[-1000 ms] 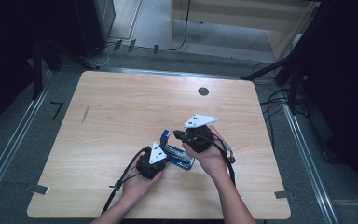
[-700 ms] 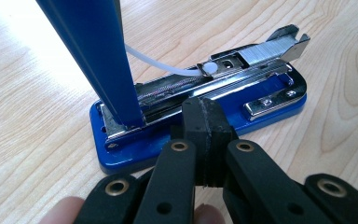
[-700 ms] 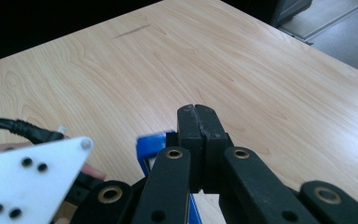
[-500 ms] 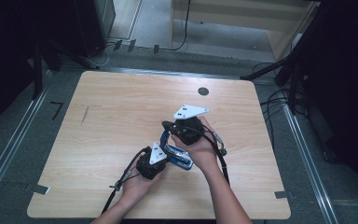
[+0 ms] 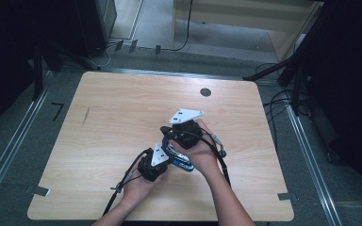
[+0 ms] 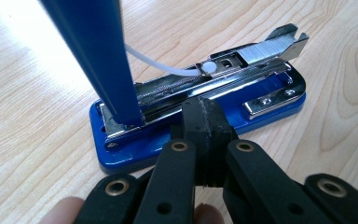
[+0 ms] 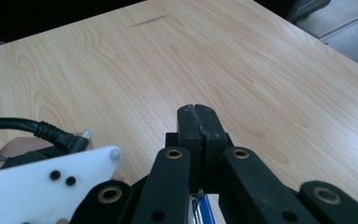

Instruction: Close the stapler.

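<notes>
Nearby, only bare table (image 5: 122, 108) around stapler (image 6: 205, 107)

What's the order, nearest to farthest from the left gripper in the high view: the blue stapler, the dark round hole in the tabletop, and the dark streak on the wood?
Measured from the left gripper:
1. Blue stapler: right against it, near the table's front middle.
2. Dark streak: farther off, up and to the left.
3. Dark round hole: farthest, near the back edge, right of centre.

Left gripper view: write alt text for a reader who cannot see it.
A blue stapler lies opened on a wooden table, its lid raised and its metal staple track bared. The shut left claw points at its base.
</notes>
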Available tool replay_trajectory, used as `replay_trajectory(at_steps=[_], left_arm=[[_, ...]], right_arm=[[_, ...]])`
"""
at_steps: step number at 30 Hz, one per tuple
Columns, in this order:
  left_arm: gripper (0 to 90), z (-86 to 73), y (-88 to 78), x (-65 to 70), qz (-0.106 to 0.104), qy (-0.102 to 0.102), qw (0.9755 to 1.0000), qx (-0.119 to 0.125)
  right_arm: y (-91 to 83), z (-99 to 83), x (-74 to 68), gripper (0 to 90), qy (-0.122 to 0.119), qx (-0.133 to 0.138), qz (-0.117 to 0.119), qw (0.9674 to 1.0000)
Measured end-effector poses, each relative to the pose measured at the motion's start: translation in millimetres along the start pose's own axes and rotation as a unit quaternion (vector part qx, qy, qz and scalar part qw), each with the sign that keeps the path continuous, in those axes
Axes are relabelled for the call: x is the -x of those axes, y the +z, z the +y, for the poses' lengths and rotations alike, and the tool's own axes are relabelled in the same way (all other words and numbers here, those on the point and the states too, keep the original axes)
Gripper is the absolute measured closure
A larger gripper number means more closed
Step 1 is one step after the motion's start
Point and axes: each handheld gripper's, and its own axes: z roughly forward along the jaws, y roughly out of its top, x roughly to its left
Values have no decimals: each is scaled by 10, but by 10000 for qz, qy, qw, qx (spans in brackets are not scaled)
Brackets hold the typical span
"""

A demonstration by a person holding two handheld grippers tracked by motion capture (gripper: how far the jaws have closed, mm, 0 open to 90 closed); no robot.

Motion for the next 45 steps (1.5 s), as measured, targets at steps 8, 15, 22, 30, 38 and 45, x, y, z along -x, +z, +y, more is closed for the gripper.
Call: replay_trajectory(at_steps=[8, 15, 22, 30, 38, 45], left_arm=[[900, -1, -1, 0, 9, 18, 10000, 0], [900, -3, 0, 6, 22, 24, 10000, 10], [900, -3, -1, 5, 14, 18, 10000, 8], [900, -4, -3, 9, 11, 22, 10000, 6], [900, -7, -5, 11, -3, 25, 10000, 4], [900, -6, -8, -5, -17, -7, 10000, -15]], right_arm=[[-74, -130, 27, 900, 75, 6, -51, 10000], [-179, -271, 52, 900, 191, 97, -128, 9997], [-270, -425, 79, 900, 276, 148, -178, 9994], [-362, -615, 116, 900, 410, 191, -241, 9987], [-432, -848, 116, 900, 570, 174, -323, 9977], [-454, -1052, 105, 900, 731, 150, -362, 9966]])
